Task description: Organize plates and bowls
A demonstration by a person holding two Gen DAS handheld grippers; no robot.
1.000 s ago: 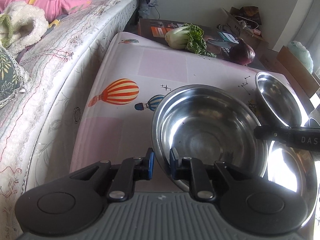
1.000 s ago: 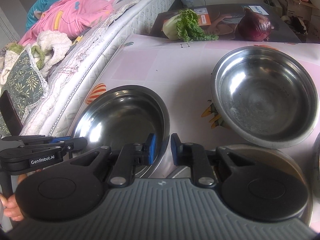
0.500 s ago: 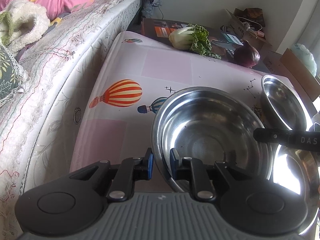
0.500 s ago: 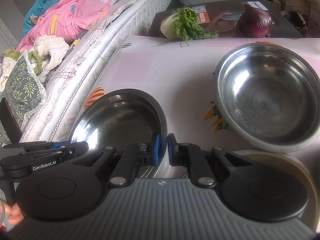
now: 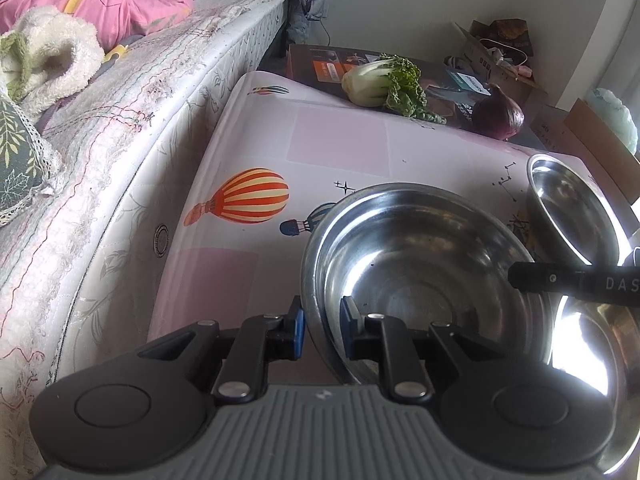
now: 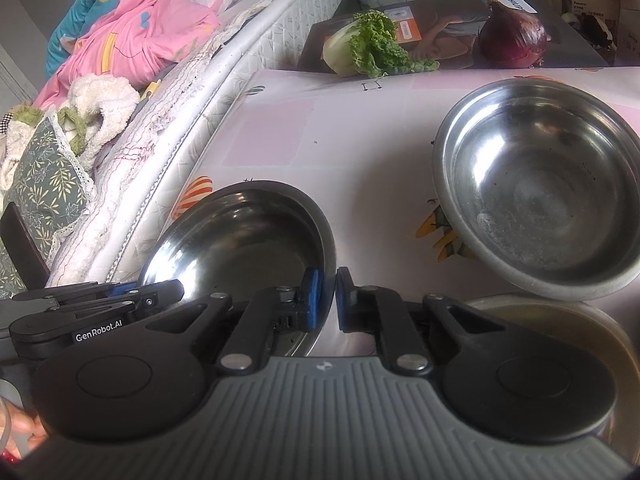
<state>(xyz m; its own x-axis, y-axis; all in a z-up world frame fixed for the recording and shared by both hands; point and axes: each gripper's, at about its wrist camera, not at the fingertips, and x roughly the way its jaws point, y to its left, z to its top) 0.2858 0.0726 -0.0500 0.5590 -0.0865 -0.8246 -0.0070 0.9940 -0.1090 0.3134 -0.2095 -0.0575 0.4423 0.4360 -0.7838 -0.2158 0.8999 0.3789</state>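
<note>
My left gripper (image 5: pixel 323 327) has its blue pads either side of the near rim of the steel bowl (image 5: pixel 424 272), one pad outside the wall, one inside, pinching it. The bowl sits mouth-up and tipped a little, its opening leaning toward the far right; it is round, so it has no long axis to speak of. Its near edge looks raised off the balloon-print tablecloth (image 5: pixel 336 148), though from this angle I can't be sure how much of its base is on the cloth.

From the right wrist, my right gripper (image 6: pixel 327 300) has its pads pressed nearly together on the bowl's right-hand rim (image 6: pixel 326 236), with only a thin sliver between them where the wall passes; the grip looks closed on the metal. The left gripper's fingers (image 6: pixel 120 294) reach the same bowl from the opposite side.

A second steel bowl (image 6: pixel 536 208) stands mouth-up on the cloth, farther back on the right, apart from the held one. Just beside my right gripper lies a flatter steel plate (image 6: pixel 560 320), partly hidden under it. Beyond the cloth, a leafy cabbage (image 6: pixel 368 46) and a red onion (image 6: pixel 514 38) rest on a dark box, and the mattress (image 5: pixel 132 120) runs along the table's left side
</note>
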